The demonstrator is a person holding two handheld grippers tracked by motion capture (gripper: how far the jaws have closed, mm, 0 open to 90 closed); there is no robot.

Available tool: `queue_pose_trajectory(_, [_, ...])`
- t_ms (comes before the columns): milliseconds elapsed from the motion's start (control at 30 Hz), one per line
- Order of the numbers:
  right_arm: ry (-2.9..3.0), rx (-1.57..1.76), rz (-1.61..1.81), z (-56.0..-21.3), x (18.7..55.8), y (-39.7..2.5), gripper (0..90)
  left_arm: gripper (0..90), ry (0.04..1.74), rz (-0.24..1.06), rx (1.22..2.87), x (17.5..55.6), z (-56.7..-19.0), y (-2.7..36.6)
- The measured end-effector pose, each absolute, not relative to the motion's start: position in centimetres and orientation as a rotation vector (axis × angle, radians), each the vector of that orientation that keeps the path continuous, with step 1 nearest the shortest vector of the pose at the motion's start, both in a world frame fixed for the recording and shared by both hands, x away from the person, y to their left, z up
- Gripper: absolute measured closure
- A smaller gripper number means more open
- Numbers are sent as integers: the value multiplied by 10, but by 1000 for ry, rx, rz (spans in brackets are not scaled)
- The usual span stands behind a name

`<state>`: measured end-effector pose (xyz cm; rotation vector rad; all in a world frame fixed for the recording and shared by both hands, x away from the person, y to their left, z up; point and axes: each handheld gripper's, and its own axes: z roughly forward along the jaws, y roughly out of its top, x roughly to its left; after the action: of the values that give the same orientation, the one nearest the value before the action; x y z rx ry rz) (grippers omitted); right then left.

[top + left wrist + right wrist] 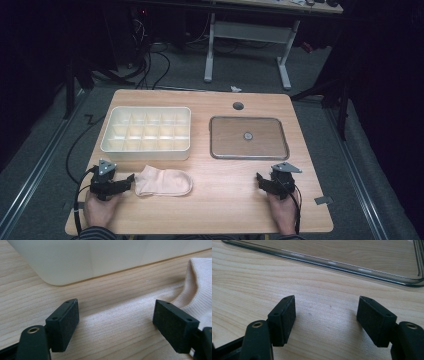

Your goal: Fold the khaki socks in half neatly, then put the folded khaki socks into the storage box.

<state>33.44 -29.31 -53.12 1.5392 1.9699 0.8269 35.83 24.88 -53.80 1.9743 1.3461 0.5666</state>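
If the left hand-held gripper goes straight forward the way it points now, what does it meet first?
Probably the sock: in the high view the left hand-held gripper points at its near end. Its own view suggests the compartment box lies further ahead; depth is unclear.

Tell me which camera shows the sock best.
The high view: the whole sock lies flat beside the left gripper, near the divided tray. The left gripper view catches its ribbed edge at right; the right gripper view faces the clear lid.
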Motion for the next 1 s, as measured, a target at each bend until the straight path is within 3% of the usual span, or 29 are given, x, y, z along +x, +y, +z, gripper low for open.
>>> queue_pose_trajectory(1000, [1974, 1537, 831, -531, 334, -293, 315, 219, 1352, 570, 1970, 358, -538, 249])
